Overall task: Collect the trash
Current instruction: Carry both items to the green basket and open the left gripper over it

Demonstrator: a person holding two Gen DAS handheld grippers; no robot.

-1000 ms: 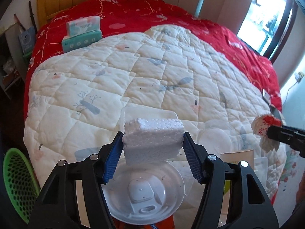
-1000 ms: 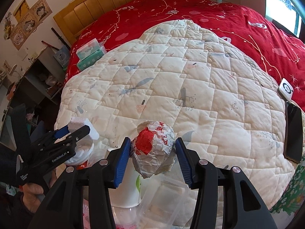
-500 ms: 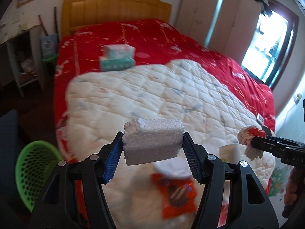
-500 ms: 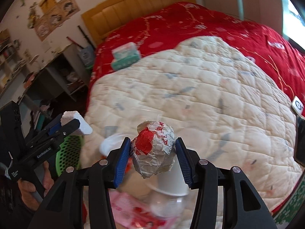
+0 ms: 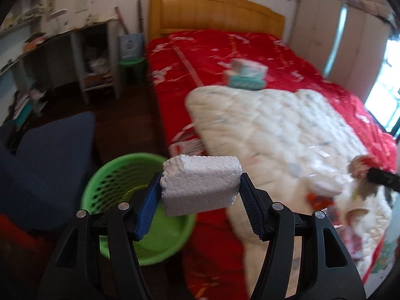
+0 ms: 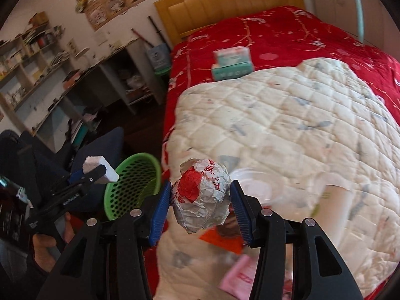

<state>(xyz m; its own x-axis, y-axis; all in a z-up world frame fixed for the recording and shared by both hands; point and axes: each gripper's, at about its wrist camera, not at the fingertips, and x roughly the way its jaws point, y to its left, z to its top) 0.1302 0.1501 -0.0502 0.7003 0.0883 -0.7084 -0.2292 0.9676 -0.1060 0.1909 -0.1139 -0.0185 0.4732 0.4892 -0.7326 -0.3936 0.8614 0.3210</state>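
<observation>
Left hand-held gripper (image 5: 200, 201): clamped on a white foam block (image 5: 200, 183), centre of the left view.
Right hand-held gripper (image 6: 201, 205): clamped on a crumpled red-and-white wrapper ball (image 6: 202, 197), lower centre of the right view.
Green basket (image 5: 140, 205): on the floor, lower left, beside the bed (image 5: 225, 50).
Quilt (image 6: 287, 125): white, spread over the red cover; blurred litter along its near edge.

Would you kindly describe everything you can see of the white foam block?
The foam block is a chunky white piece that looks like polystyrene, with a beaded surface and a ragged, broken left edge. The left gripper clamps it between its blue pads, one on each end, holding it in the air roughly level. Nothing else touches it. In the left wrist view the green basket shows behind and below it.
</observation>
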